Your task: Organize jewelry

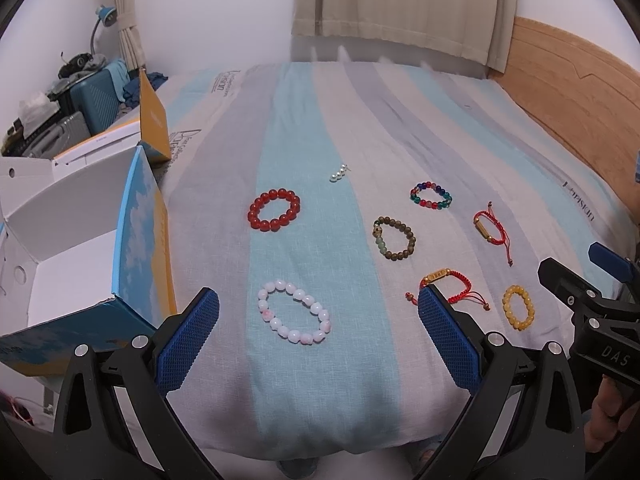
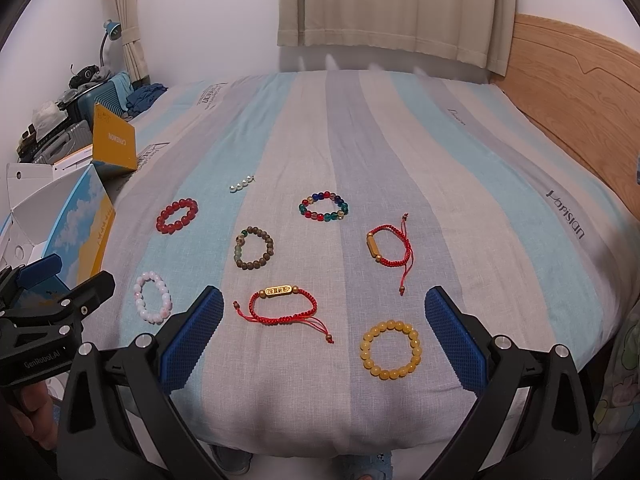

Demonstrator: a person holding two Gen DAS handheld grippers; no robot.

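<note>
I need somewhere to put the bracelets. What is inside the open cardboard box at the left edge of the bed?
The open cardboard box shows only bare white inner walls and floor; no jewelry is visible in it. Its near wall hides the front corner of the floor.

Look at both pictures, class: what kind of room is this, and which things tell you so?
Most likely a bedroom. The bracelets lie on a bed with a striped cover, a wooden headboard stands along its right side, and curtains hang behind. Suitcases are piled in the corner.
</note>
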